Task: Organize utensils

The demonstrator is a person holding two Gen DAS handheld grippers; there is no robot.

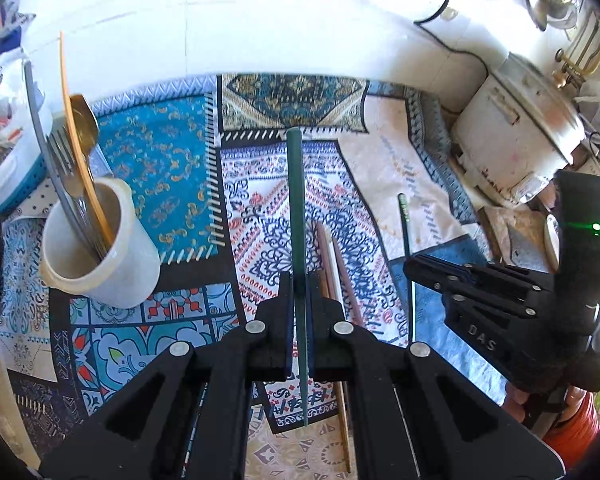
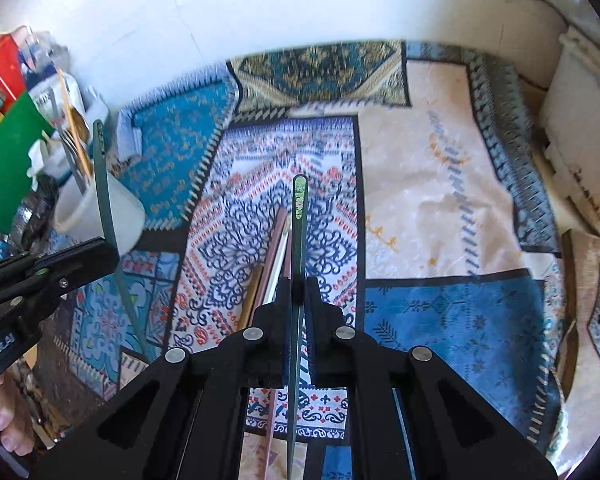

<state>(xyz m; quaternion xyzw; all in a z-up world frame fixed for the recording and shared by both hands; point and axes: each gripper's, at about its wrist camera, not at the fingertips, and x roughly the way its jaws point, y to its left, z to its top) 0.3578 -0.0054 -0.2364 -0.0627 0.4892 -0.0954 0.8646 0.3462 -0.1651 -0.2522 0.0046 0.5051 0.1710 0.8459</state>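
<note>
Patchwork cloth [image 1: 172,160]: spread as work surface under the cup.
White cup [image 1: 100,252]: upright, collecting fork and spoon.
Left gripper [image 1: 299,280]: right of cup, clamped tight on dark green chopstick [image 1: 296,200], lifted for carrying.
Right gripper [image 2: 299,284]: further right, pinched on second green chopstick [image 2: 299,232].
Loose chopsticks [image 1: 332,264]: right of cup, waiting.

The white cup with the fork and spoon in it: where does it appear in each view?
Left wrist view: the white cup stands at the left, beside the left gripper.
Right wrist view: the white cup is at the far left, partly behind a green chopstick.
Shared landmark: the patterned cloth.
</note>
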